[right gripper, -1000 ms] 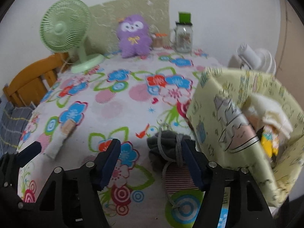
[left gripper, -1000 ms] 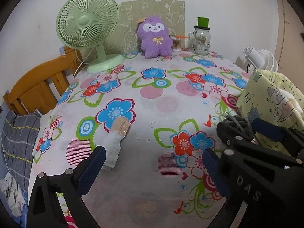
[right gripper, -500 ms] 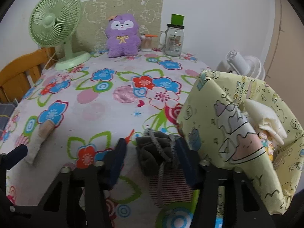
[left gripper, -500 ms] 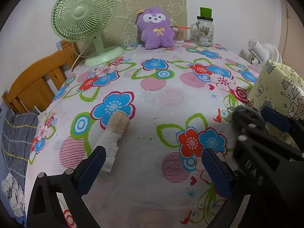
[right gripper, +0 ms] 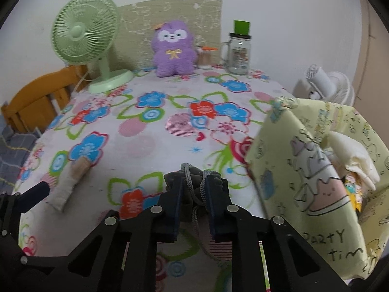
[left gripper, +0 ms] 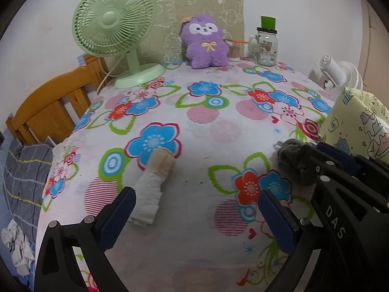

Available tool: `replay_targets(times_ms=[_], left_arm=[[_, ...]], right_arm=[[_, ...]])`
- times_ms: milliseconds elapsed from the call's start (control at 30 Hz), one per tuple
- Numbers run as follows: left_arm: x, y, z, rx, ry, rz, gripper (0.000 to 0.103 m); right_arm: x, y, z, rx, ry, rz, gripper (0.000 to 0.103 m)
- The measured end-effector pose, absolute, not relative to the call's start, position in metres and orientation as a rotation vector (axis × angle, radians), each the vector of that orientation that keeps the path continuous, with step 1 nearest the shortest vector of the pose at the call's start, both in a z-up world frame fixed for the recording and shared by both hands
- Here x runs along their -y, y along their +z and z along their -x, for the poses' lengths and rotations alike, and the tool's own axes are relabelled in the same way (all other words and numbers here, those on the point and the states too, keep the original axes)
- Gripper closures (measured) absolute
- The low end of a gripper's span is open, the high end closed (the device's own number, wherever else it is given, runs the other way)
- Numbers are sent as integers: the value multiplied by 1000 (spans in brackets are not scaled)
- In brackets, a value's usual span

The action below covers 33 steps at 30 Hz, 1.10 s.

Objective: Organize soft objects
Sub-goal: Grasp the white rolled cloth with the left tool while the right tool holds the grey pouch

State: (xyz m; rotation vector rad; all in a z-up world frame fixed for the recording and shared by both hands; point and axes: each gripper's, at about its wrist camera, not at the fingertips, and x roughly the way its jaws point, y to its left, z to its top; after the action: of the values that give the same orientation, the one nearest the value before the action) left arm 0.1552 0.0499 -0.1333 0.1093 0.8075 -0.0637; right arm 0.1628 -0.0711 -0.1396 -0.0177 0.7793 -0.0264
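My right gripper (right gripper: 194, 189) is shut on a dark grey cloth with a grey cord (right gripper: 194, 182), just left of the yellow printed fabric bin (right gripper: 316, 170); the cloth also shows in the left wrist view (left gripper: 291, 160). The bin holds cream and yellow soft items (right gripper: 350, 160). My left gripper (left gripper: 197, 206) is open and empty above the floral tablecloth (left gripper: 206, 133). A beige and white rolled sock (left gripper: 153, 182) lies just beyond its left finger; it also shows in the right wrist view (right gripper: 68, 182).
At the table's back stand a green fan (left gripper: 114, 31), a purple plush toy (left gripper: 206, 43), a glass jar mug (left gripper: 266, 48) and a small cup. A wooden chair (left gripper: 53, 107) is at left, a white fan (left gripper: 338, 73) at right, past the bin (left gripper: 357, 126).
My right gripper's jaws have closed onto the dark grey cloth, which was lying between open fingers before. The left gripper has drifted slightly; the sock has not moved.
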Motion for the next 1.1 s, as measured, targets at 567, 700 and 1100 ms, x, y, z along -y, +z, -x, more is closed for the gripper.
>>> replay_targets(times_ms=[567, 700, 1100], left_arm=[[-82, -132, -167, -798, 12, -85, 2], [-85, -136, -171, -806, 25, -98, 2], [-92, -151, -185, -873, 22, -103, 3]], right_arm=[[53, -132, -168, -772, 42, 2, 24], [51, -139, -176, -817, 58, 6, 24], [50, -163, -196, -945, 65, -28, 39]])
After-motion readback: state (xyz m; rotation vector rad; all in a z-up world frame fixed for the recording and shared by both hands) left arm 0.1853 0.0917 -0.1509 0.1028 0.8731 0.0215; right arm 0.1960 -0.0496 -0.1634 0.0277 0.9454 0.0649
